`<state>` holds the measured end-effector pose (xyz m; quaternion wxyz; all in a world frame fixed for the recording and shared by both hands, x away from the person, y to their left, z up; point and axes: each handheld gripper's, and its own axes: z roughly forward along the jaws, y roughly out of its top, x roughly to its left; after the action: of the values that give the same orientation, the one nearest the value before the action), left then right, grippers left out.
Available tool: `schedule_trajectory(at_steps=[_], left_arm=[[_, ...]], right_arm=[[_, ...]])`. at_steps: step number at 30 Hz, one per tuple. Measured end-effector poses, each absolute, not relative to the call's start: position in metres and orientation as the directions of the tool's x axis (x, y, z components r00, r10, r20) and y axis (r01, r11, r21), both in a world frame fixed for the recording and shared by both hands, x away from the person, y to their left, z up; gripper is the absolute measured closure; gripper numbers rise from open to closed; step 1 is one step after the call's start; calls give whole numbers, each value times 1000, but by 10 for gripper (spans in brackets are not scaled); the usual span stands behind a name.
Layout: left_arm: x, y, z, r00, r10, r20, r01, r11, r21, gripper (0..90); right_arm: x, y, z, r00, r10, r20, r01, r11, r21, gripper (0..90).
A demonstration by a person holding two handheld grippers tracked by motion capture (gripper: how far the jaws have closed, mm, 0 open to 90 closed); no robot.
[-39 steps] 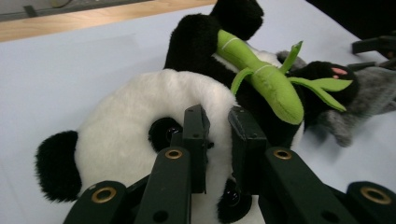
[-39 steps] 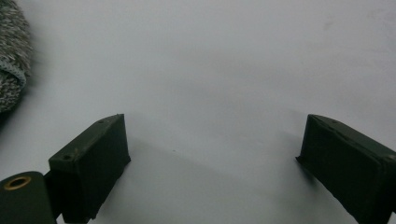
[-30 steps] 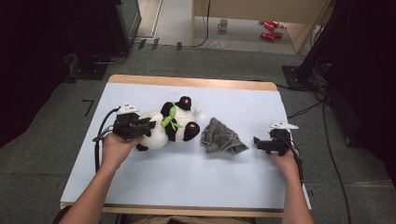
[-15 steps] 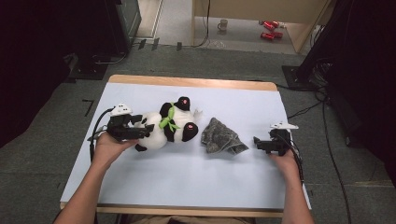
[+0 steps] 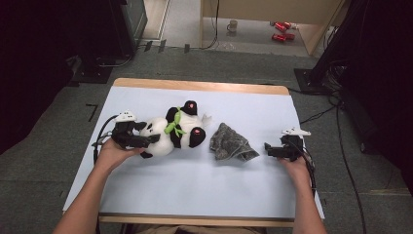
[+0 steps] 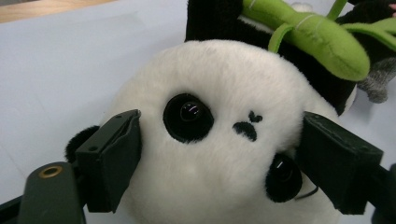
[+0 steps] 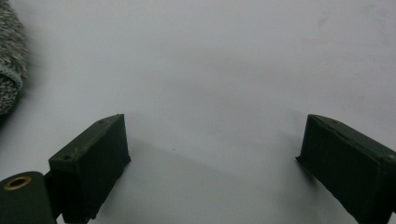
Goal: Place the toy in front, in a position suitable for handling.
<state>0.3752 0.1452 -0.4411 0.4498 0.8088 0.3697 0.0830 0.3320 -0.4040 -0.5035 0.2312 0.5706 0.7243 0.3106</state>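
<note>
Near side of table (image 5: 195, 195): open room.
Middle: panda (image 5: 173, 131) and grey cloth (image 5: 230, 143) block the way.

The high view is looking down on the whole surface (image 5: 195, 190); each tool's camera is peering close along its jaws, both sharing it.

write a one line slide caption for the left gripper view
Left gripper jaws straddle the head of a plush panda holding a green bamboo stalk on the pale table.

A plush panda (image 5: 170, 130) lies on its back, near a crumpled grey cloth (image 5: 230, 143).
</note>
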Motion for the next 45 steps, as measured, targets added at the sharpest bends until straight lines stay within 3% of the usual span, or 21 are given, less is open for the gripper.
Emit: schedule_trajectory(at_steps=[7, 10, 12, 19, 22, 25, 35, 41, 42, 45], left_arm=[[368, 157, -436, 738, 653, -170, 499, -360, 788, 164], [369, 162, -445, 739, 641, -207, 529, -363, 767, 149], [369, 161, -450, 745, 633, -209, 522, -359, 774, 158], [367, 161, -455, 766, 613, -194, 488, -358, 796, 346], [366, 160, -454, 769, 611, -186, 481, -363, 798, 439], [365, 159, -453, 769, 610, -189, 482, -360, 799, 503], [359, 156, -444, 799, 570, -190, 462, -381, 801, 608], [354, 155, -441, 827, 509, -239, 462, -371, 806, 622], [354, 157, -439, 821, 497, -282, 477, -324, 817, 693], [350, 149, -437, 836, 494, -238, 452, -374, 810, 681]], right_arm=[[330, -404, -502, -229, 973, 24, 694, 146, 705, 79], [330, -404, -501, -228, 973, 23, 700, 148, 699, 81], [331, -403, -498, -232, 972, 22, 712, 155, 685, 130], [331, -400, -479, -277, 954, 117, 700, 117, 705, 145], [328, -390, -462, -328, 927, 180, 658, 88, 748, 146], [326, -373, -447, -388, 904, 177, 622, 115, 774, 154], [321, -310, -426, -589, 790, 170, 570, 257, 781, 228], [322, -293, -434, -630, 760, 161, 585, 328, 742, 254], [323, -291, -437, -634, 759, 148, 587, 348, 731, 255], [328, -285, -447, -638, 756, 145, 615, 387, 687, 262]])
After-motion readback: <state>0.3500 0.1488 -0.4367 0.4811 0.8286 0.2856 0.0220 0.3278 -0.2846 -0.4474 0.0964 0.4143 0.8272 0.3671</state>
